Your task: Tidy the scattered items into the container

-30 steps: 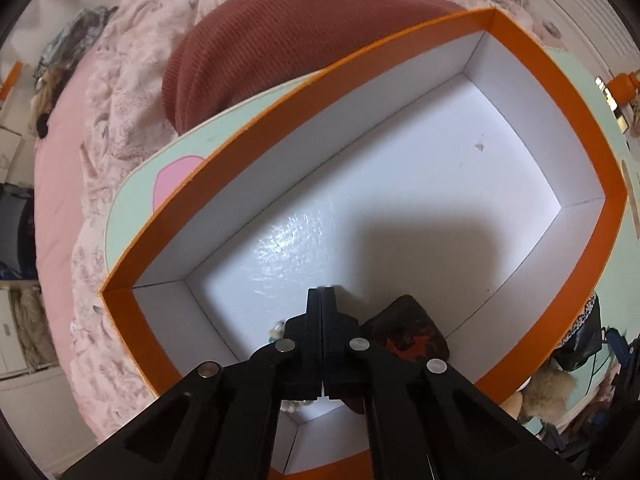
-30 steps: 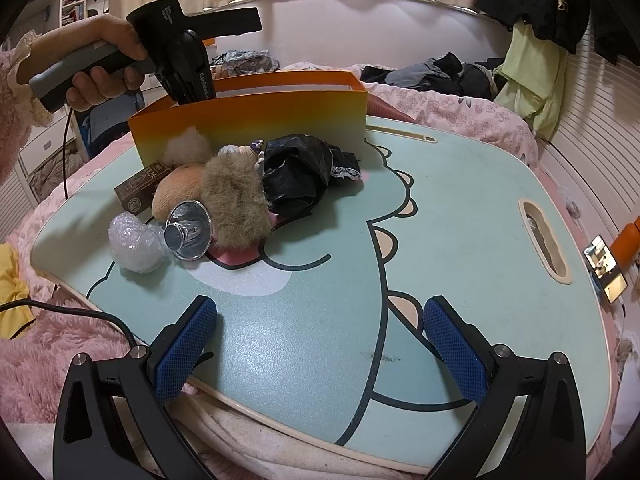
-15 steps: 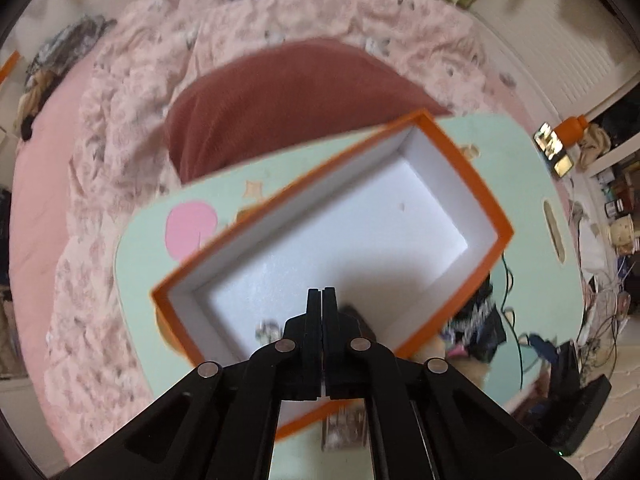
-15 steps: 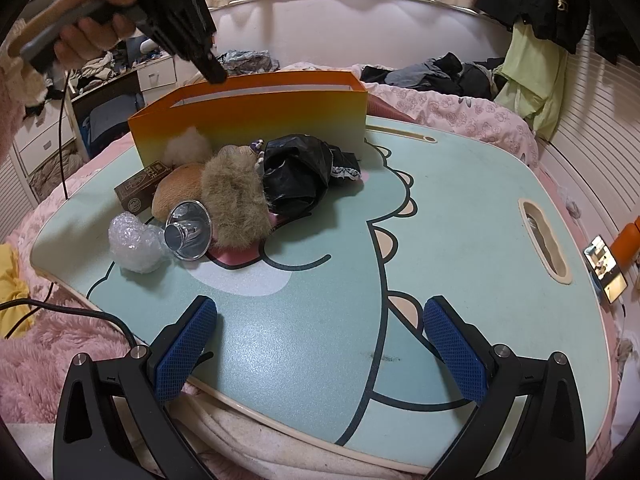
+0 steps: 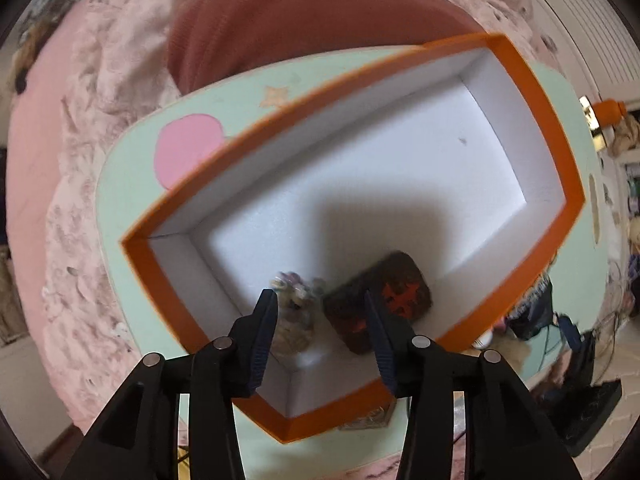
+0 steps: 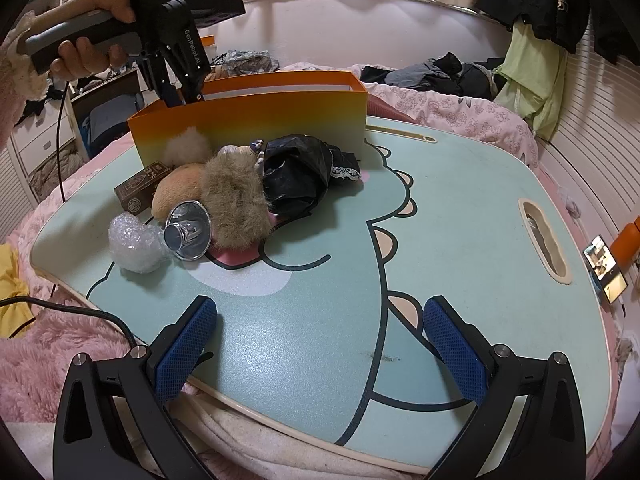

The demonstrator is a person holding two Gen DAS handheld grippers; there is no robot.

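Left wrist view: the orange box (image 5: 560, 152) on the counter (image 6: 460, 240) holds a dark packet (image 5: 394, 294) and a pale trinket (image 5: 294, 300); the left gripper (image 5: 320, 322) hangs above, fingers apart, empty. Lift straight up, clear of the rim. The right gripper (image 6: 316, 344) waits, fingers wide, facing the pile (image 6: 236, 200) beside the box.

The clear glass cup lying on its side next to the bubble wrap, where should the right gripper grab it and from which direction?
Probably grip the glass cup across its narrow base end, coming from above. It lies on its side, base toward the camera, flared mouth against the furry toy, bubble wrap on its left, so only the top is clear. The right gripper is open.
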